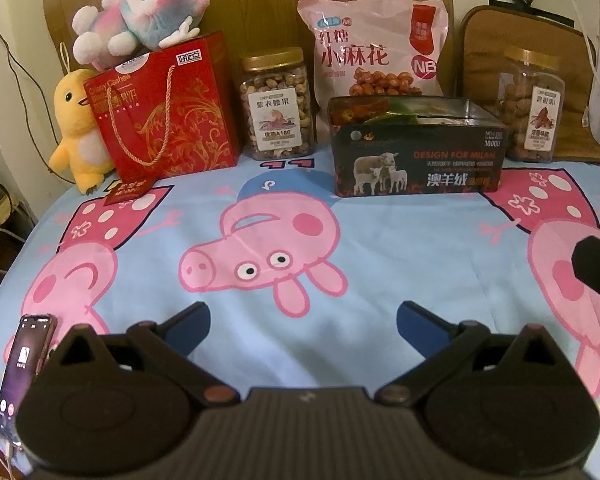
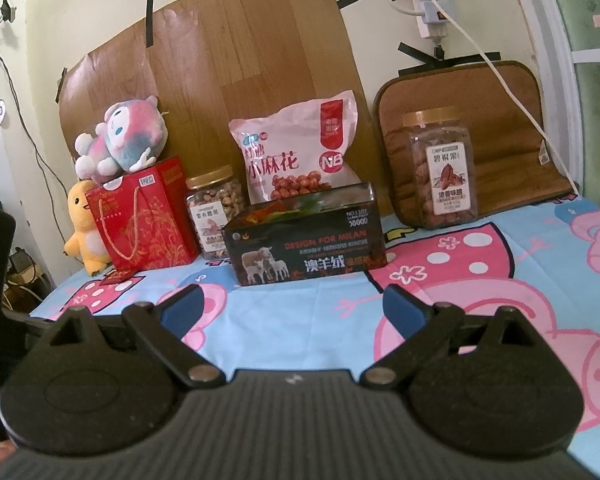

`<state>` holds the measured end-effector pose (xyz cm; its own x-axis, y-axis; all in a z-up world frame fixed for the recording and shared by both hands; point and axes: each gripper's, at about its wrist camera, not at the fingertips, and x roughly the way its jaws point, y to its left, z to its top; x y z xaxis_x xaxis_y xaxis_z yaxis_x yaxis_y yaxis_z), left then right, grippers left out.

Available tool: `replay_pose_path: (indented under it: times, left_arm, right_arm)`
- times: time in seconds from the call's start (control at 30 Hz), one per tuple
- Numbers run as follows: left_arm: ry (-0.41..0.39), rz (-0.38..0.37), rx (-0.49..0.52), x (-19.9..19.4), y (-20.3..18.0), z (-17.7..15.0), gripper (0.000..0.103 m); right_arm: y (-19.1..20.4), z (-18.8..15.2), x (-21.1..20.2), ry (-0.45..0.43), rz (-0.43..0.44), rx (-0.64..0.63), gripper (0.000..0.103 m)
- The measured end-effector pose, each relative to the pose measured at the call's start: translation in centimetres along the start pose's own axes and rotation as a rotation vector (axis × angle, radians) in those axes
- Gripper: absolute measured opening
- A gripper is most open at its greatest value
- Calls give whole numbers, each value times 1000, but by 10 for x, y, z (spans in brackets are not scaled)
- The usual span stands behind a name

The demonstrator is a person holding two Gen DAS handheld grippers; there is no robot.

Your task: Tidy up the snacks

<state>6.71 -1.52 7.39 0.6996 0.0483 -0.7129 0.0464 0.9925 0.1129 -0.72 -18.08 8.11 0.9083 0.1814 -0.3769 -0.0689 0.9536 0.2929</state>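
Observation:
An open dark box (image 1: 418, 152) printed with sheep holds snack packets; it also shows in the right wrist view (image 2: 306, 248). Behind it leans a pink snack bag (image 1: 374, 48) (image 2: 296, 152). A cashew jar (image 1: 276, 104) (image 2: 214, 212) stands left of the box, a pecan jar (image 1: 530, 106) (image 2: 444, 172) to its right. A red gift bag (image 1: 168, 112) (image 2: 144, 216) stands further left. My left gripper (image 1: 303, 322) is open and empty, low over the sheet. My right gripper (image 2: 292, 306) is open and empty, in front of the box.
A Peppa Pig sheet (image 1: 300, 248) covers the surface. Plush toys (image 1: 140, 8) (image 1: 78, 128) sit on and beside the gift bag. A phone (image 1: 22, 372) lies at the left edge. A brown cushion (image 2: 500, 128) leans at the back right. A cable (image 2: 500, 76) hangs from the wall socket.

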Motion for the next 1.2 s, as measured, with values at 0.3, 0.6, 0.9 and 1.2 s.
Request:
replay_pose_path:
  times: [0.3,0.6,0.9,1.2]
  left_arm:
    - [-16,-6,-1,-7,-1,0,103]
    - [1,-10,-7,-5,1,-2,103]
    - [14,-8,-2,-1,-1,-3,103]
    - [19,-10,4,2,-2,-2,103]
  right_arm:
    - [-1,0,-3,-8,1,-2,98]
    - [1,-1,-6,-10,1,0,98]
    - [0,-2,-6,-2,4,7,98]
    - [-2,-2,-3,2,5,11,98]
